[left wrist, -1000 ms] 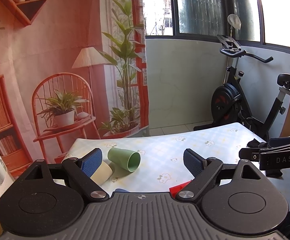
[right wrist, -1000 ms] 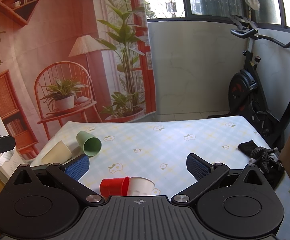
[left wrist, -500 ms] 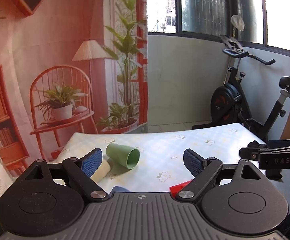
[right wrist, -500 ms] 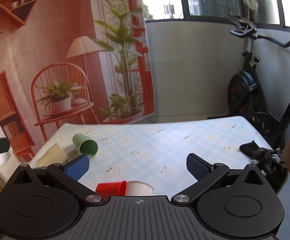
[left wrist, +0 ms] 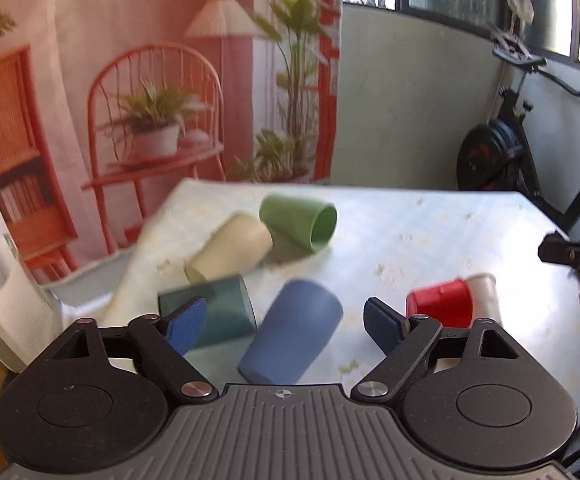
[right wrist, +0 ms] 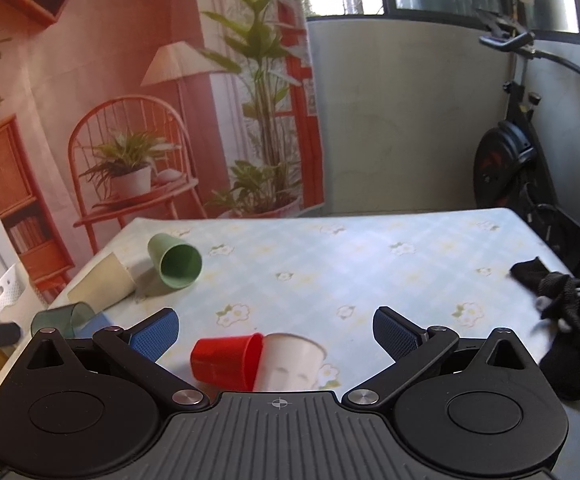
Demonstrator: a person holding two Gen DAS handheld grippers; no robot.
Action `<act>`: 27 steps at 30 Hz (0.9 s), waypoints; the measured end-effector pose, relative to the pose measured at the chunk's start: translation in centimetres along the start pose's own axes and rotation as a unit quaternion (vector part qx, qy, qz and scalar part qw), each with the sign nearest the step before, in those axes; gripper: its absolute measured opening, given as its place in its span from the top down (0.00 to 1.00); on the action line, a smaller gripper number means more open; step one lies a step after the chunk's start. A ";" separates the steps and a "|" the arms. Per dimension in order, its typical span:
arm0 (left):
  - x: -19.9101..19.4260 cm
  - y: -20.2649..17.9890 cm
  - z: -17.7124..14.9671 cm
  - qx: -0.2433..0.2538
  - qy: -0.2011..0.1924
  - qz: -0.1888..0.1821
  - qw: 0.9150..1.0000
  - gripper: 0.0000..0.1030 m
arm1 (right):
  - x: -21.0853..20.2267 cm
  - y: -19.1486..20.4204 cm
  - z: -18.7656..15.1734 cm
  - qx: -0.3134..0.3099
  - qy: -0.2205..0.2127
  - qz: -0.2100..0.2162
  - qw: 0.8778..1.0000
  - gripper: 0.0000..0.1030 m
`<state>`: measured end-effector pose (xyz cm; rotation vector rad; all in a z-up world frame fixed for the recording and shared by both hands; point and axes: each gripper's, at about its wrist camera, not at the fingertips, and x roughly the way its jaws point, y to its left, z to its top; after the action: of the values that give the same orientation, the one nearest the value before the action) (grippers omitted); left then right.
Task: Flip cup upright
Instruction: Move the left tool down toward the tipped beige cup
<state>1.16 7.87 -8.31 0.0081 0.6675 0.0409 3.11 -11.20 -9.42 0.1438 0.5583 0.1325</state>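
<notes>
L wrist view has tipped down & closed in: blue cup point(left wrist: 291, 340) and dark teal cup point(left wrist: 210, 312), hidden under the left gripper point(left wrist: 282, 320) 0.5 s ago, now lie in full sight by the table's point(left wrist: 429, 240) left edge. Red cup point(left wrist: 441, 306) shows whole. R view dropped slightly; teal cup now visible there too.

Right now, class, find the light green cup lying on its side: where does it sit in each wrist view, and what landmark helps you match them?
Left wrist view: light green cup, upper centre, mouth facing right.
Right wrist view: same cup, left of centre, mouth toward the camera.
Shared landmark: the cream cup lying at its left.
</notes>
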 end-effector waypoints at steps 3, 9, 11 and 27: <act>1.2 0.5 -0.4 0.002 0.018 -0.001 1.000 0.23 | 0.7 -0.1 0.1 0.024 0.017 0.019 0.999 0.00; 1.4 2.0 0.2 -0.021 0.018 -0.003 1.000 0.23 | 1.0 -1.2 0.6 0.051 0.024 0.023 0.998 0.00; 1.6 2.3 1.0 -0.029 0.014 -0.002 0.999 0.23 | 1.2 -1.3 1.0 0.051 0.022 0.019 0.998 0.00; 12.4 7.9 7.5 -0.002 0.086 -0.046 0.995 0.21 | 4.9 -1.3 5.0 0.078 0.014 -0.010 0.997 0.00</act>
<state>15.20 16.33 -9.94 -0.0307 0.8386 -0.0457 10.07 -12.13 -7.96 0.2887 0.5974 0.0718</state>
